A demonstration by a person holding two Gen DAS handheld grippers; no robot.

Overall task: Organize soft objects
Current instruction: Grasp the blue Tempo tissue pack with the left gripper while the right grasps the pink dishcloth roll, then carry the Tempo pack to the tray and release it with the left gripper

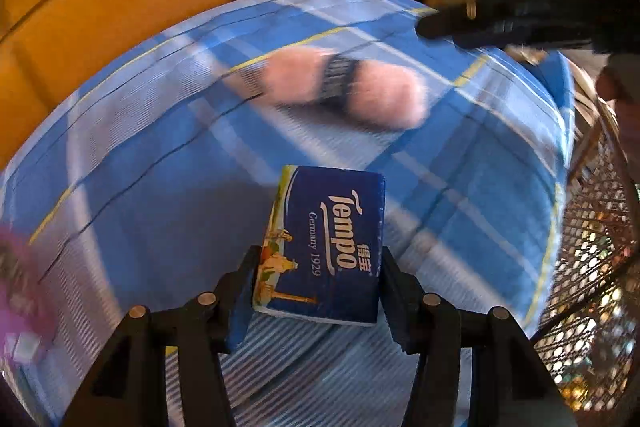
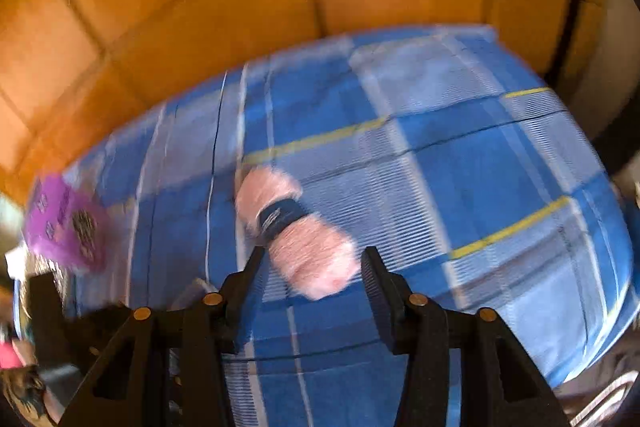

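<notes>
Left wrist view: tissue pack (image 1: 328, 247) between left gripper (image 1: 320, 283) jaws.

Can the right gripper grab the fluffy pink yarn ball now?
Probably yes. The right gripper is open, and the pink yarn skein lies on the blue plaid bedspread right ahead of it, one end already between the fingers, nothing blocking.
</notes>
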